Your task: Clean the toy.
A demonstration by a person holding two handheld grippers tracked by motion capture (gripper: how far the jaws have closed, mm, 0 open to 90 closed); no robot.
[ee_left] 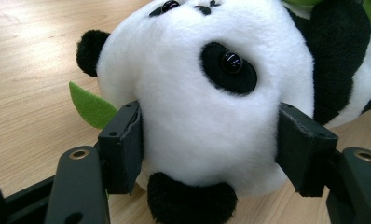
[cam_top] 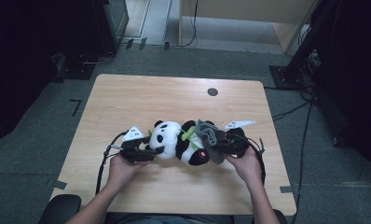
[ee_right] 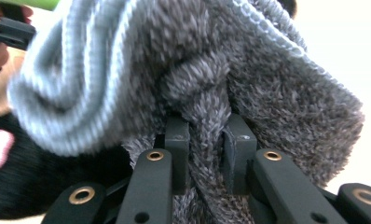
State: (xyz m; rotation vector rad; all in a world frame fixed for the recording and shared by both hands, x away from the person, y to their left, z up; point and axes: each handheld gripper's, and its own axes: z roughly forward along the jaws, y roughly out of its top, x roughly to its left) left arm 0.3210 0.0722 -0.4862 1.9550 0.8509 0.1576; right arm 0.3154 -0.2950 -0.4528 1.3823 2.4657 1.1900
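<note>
A black and white plush panda [cam_top: 179, 140] lies on its side in the middle of the wooden table [cam_top: 174, 98], head to the left. My left gripper [cam_top: 148, 150] is shut on the panda's white head [ee_left: 207, 116], one pad pressing into each side of it. A green felt leaf [ee_left: 91, 106] sticks out behind the left pad. My right gripper [cam_top: 221, 147] is shut on a fold of a fuzzy grey sock [ee_right: 207, 93], which has a paler ribbed cuff [ee_right: 58, 102] and is draped over the panda's black leg [ee_right: 44, 186] at the right end of the toy.
A small dark round hole [cam_top: 212, 92] sits in the table's far right part. Black stands and cables crowd the floor at the left and right of the table. A wooden cabinet [cam_top: 249, 18] stands beyond it.
</note>
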